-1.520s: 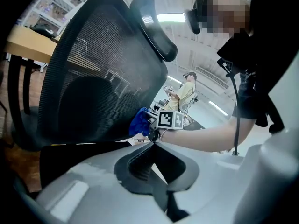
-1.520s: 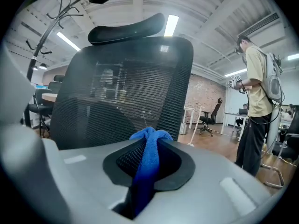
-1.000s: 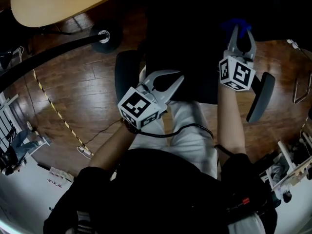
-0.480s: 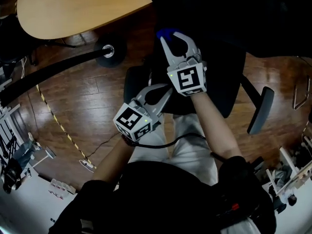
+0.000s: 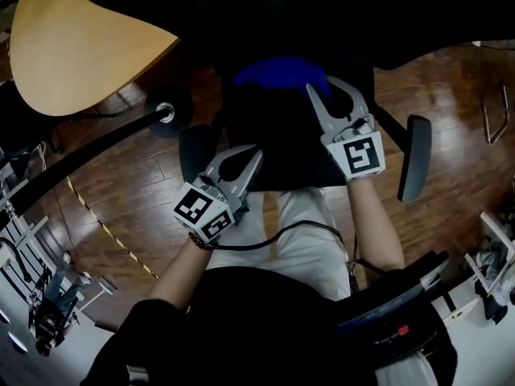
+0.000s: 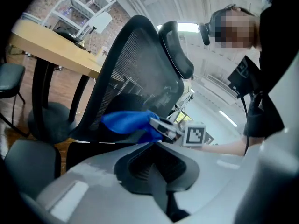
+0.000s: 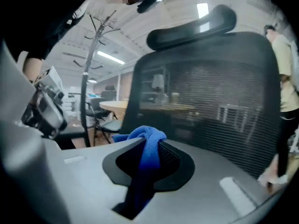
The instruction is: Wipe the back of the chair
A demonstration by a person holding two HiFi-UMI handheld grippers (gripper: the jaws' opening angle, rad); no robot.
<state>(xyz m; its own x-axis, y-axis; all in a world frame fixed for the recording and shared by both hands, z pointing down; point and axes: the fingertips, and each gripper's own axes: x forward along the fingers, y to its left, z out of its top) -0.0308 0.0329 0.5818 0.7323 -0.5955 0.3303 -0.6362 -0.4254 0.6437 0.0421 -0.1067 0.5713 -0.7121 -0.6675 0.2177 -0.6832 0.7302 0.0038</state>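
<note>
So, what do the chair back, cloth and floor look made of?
Chair back: black mesh, likely synthetic; see-through weave. Cloth: soft blue fabric, bunched in folds; maybe microfibre. Floor: glossy brown wood or laminate; plank seams, reflections.

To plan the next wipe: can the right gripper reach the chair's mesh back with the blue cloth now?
Probably yes. The right gripper is shut on the blue cloth, and the mesh back stands just ahead with nothing between; the left gripper is off to one side.
</note>
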